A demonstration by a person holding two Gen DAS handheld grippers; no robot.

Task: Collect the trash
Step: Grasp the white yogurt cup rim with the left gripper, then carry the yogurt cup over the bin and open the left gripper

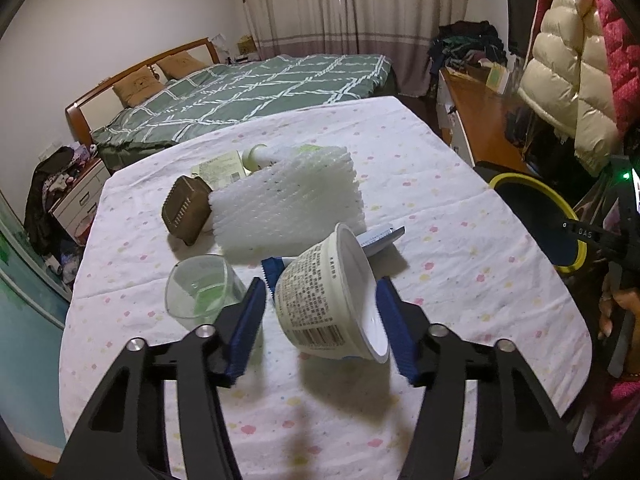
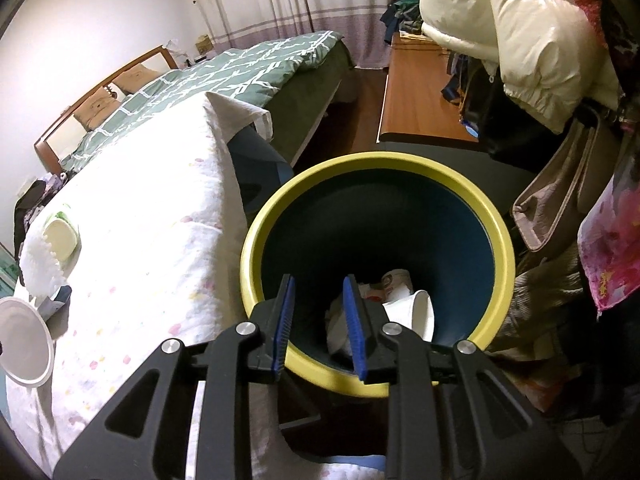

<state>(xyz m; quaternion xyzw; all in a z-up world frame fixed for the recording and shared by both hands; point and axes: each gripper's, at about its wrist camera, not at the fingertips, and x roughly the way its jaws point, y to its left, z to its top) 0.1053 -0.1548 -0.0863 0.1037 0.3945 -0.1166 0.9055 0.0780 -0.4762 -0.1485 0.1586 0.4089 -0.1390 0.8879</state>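
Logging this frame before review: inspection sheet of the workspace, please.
Surface: table under a white floral cloth.
Job's things: white printed cup tilted between the left gripper's pads, right pad on its rim; clear plastic cup, foam netting, brown box, bottle on the cloth; yellow-rimmed bin holds trash.
Clutter: blue wrapper.
Grippers: left gripper around the cup; right gripper empty, above the bin.
Cables: nothing seen.
Surroundings: bed, puffer jacket.
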